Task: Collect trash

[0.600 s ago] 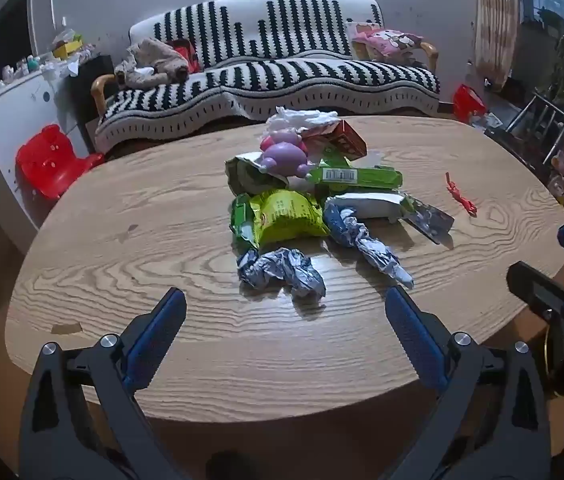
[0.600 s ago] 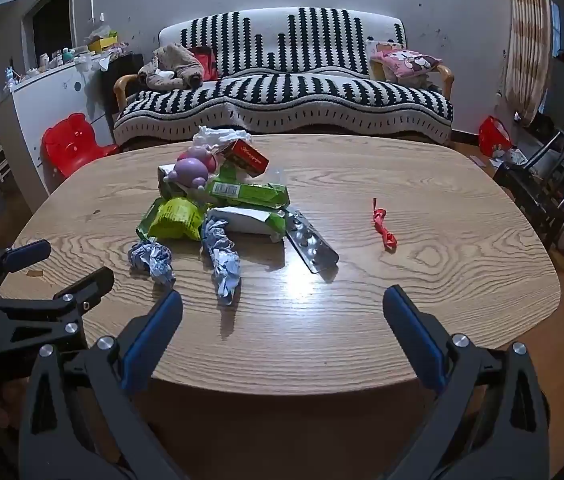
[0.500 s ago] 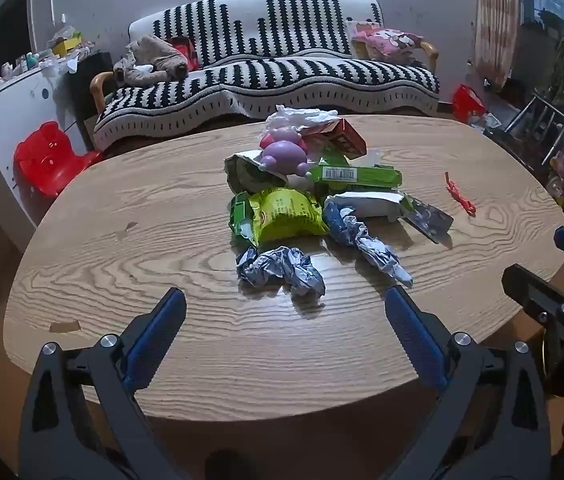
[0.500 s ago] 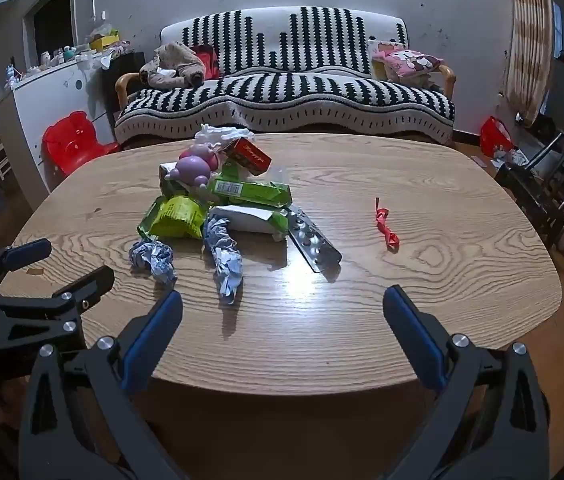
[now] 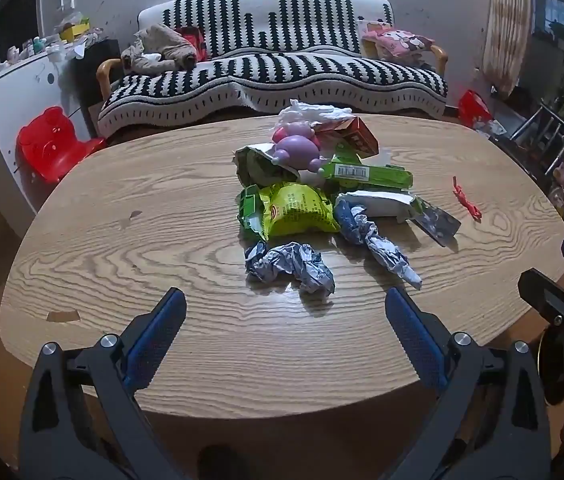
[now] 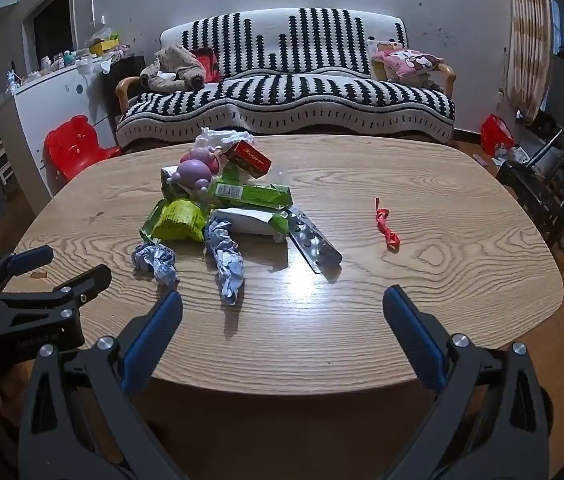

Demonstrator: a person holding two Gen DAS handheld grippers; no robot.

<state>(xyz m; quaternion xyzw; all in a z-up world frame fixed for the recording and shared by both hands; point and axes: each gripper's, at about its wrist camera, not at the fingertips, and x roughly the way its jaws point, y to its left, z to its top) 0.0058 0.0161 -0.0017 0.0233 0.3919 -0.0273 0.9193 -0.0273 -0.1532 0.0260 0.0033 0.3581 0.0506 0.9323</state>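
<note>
A heap of trash lies mid-table: a crumpled foil ball point(image 5: 287, 266) point(image 6: 155, 262), a twisted foil wrapper point(image 5: 377, 242) point(image 6: 226, 258), a yellow-green snack bag point(image 5: 295, 210) point(image 6: 180, 220), a green carton point(image 5: 365, 174) point(image 6: 252, 194), a blister pack point(image 6: 313, 242), a red box point(image 6: 248, 158), a purple toy point(image 5: 297, 148) and white tissue point(image 5: 313, 112). A red scrap point(image 6: 385, 228) point(image 5: 466, 202) lies apart to the right. My left gripper point(image 5: 282, 320) is open and empty, just short of the foil ball. My right gripper point(image 6: 282, 320) is open and empty over the near table edge.
The oval wooden table point(image 5: 122, 240) has a small tan scrap point(image 5: 62, 315) near its left edge. Behind it stand a striped sofa point(image 5: 274, 68), a red child's chair point(image 5: 52, 148) and a white cabinet point(image 5: 6, 92). Metal racks point(image 6: 553, 176) stand to the right.
Both grippers have eased slightly forward toward the table. Both stay open and nothing on the table has moved.
</note>
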